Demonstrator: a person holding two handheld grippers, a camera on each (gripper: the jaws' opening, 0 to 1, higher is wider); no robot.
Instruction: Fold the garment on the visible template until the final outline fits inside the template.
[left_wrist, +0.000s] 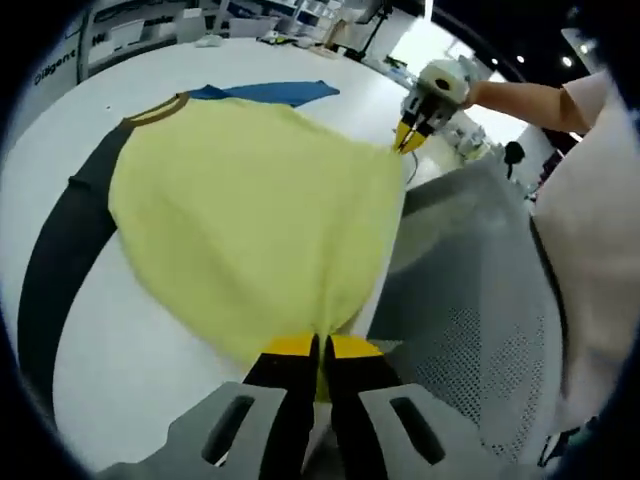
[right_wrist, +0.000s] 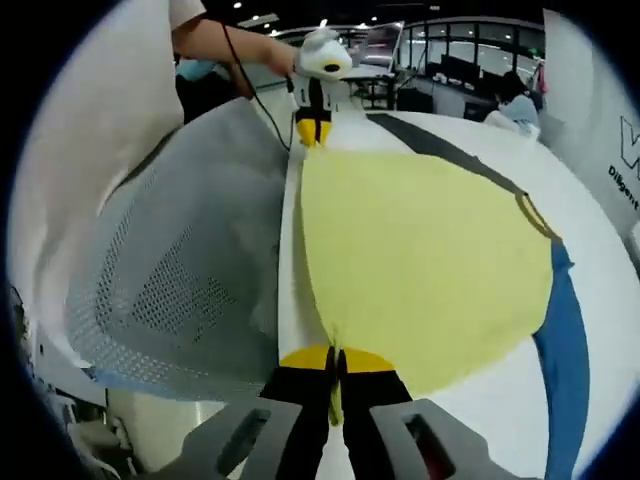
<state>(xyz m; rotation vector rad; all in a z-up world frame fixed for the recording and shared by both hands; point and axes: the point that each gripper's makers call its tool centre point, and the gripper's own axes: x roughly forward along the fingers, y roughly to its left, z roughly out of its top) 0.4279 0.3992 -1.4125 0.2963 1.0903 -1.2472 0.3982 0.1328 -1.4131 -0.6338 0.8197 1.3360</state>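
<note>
Both tongs (left_wrist: 318, 352) (right_wrist: 337, 362) pinch garment (left_wrist: 250, 210) hem, stretched between.

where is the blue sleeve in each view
Left gripper view: the blue sleeve lies at the top, beyond the yellow shirt.
Right gripper view: the blue sleeve runs down the right edge, past the shirt.
Shared landmark: the shirt's brown collar, next to the sleeve in both.
</note>
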